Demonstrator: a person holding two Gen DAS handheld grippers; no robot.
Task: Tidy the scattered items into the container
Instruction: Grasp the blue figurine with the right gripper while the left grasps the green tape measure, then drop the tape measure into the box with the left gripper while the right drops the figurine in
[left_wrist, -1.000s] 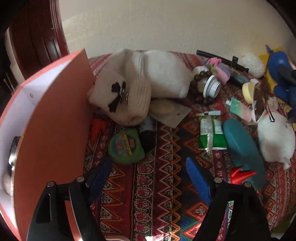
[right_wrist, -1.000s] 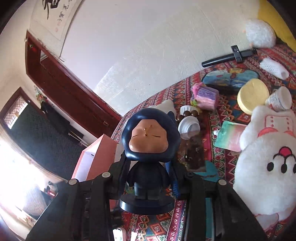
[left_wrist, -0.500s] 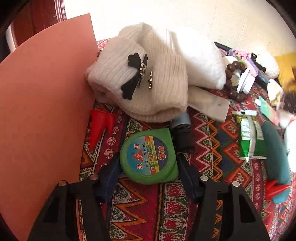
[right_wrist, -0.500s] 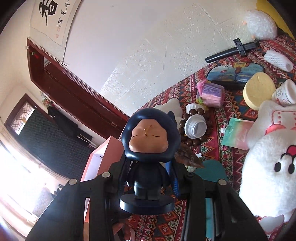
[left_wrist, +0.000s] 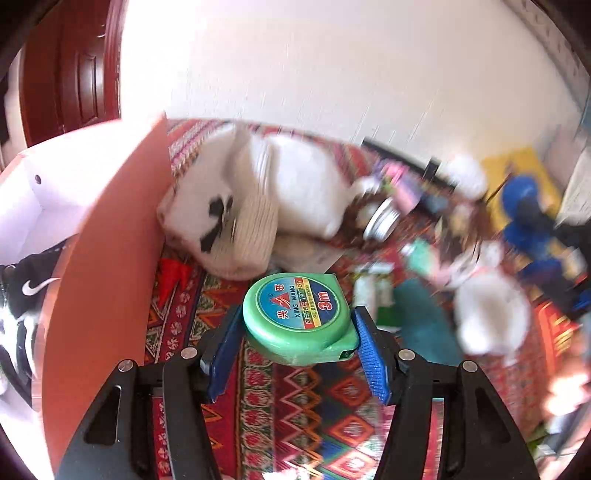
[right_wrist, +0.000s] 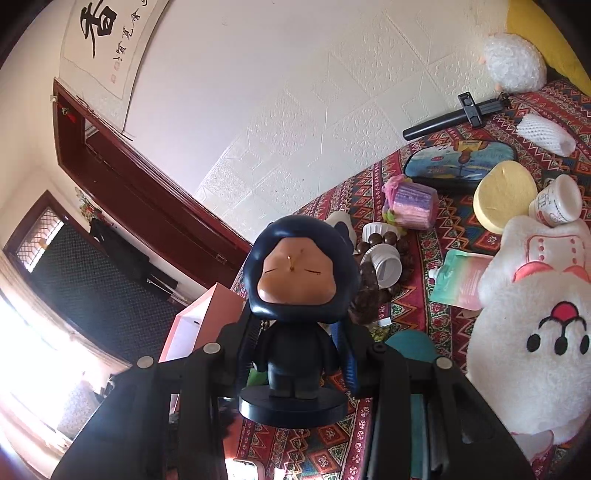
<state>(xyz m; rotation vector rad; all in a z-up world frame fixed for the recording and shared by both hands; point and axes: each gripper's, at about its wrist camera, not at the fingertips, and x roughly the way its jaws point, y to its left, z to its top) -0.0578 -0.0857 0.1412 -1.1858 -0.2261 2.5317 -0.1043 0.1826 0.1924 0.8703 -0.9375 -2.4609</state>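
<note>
The left gripper (left_wrist: 297, 343) is clenched on a green tape measure (left_wrist: 298, 317), its blue pads (left_wrist: 371, 360) pressed against the two sides of the case, and the tape measure is held clear above the patterned cloth (left_wrist: 295, 402). Just to the left stands the orange box (left_wrist: 107, 280), its open inside showing a dark shoe (left_wrist: 26, 295) with a white tick mark. Beyond the tape measure a cream knitted hat (left_wrist: 236, 218) lies against the box wall, with small red cones (left_wrist: 171, 275) on the cloth beside it; the far right of this view is blurred. The right gripper (right_wrist: 295, 354) is grasping a dark blue figurine (right_wrist: 301, 291) by its body, upright on its round base, above the cloth. Behind it lie a string of brown beads (right_wrist: 369, 291), a white jar (right_wrist: 386, 264), a pink and purple bundle (right_wrist: 410, 203), a yellow disc (right_wrist: 504, 192), and a white plush toy (right_wrist: 535, 325) to the right.
</note>
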